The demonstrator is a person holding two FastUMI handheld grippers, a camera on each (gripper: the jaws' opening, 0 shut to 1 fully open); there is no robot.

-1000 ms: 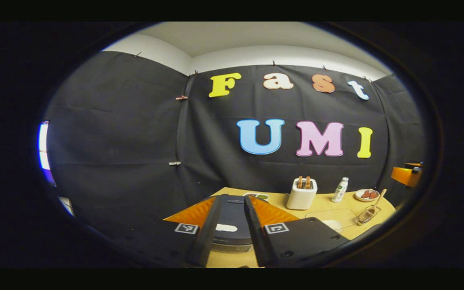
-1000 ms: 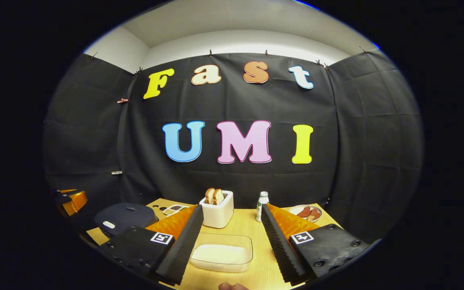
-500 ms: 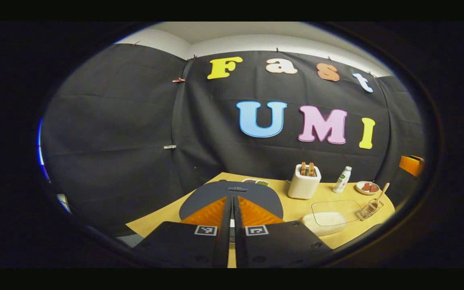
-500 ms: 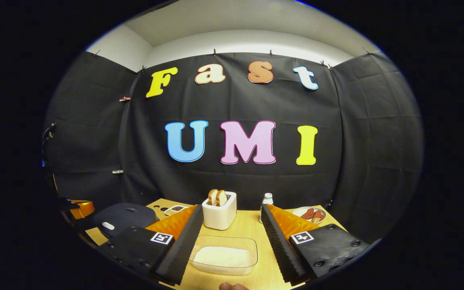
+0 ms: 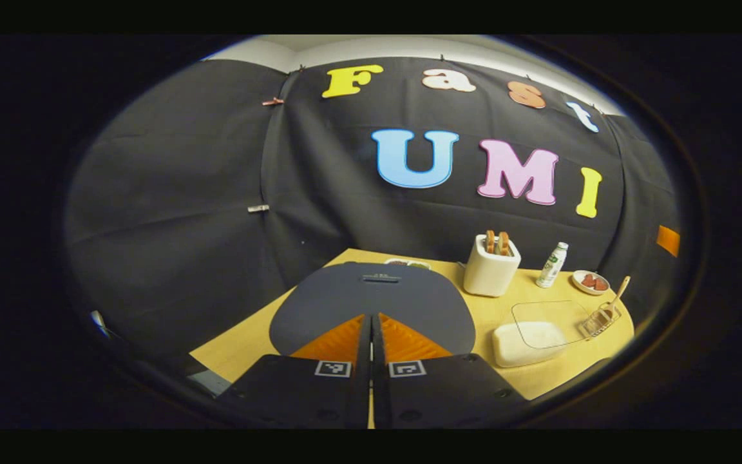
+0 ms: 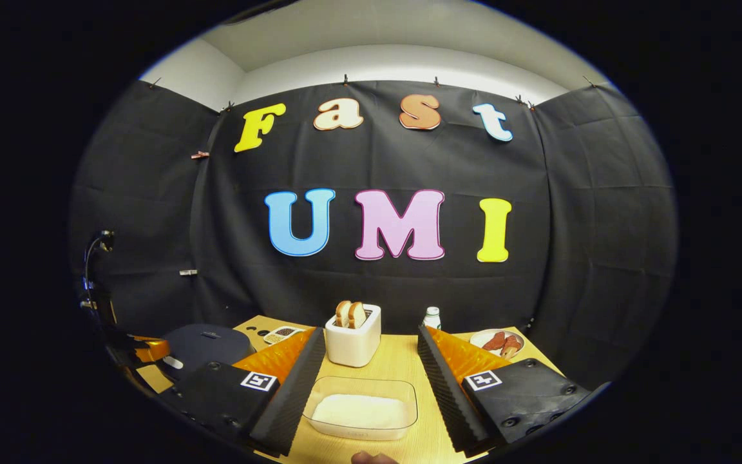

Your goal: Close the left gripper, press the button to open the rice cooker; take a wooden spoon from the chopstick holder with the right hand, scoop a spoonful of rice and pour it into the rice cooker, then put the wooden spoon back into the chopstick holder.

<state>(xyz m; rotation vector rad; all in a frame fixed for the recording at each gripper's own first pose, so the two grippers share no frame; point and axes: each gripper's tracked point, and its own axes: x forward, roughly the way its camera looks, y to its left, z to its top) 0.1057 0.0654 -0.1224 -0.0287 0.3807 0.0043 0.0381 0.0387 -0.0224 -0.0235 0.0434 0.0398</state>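
Dark blue, lid down, the rice cooker (image 5: 371,303) sat at the left of the wooden table (image 5: 242,341), and you held the left gripper (image 5: 371,325) over its near edge with the two fingers pressed together, nothing between them. To its right stood the white toaster (image 5: 491,270), a small bottle (image 5: 552,265), a plate of food (image 5: 590,281) and the clear container of rice (image 5: 532,332). The wooden spoon (image 5: 614,298) leaned in the wire chopstick holder (image 5: 598,320) at the table's right edge. Your right gripper (image 6: 371,357) hung with its fingers spread wide and empty, the rice container (image 6: 361,409) showing between them, the toaster (image 6: 353,335) beyond.
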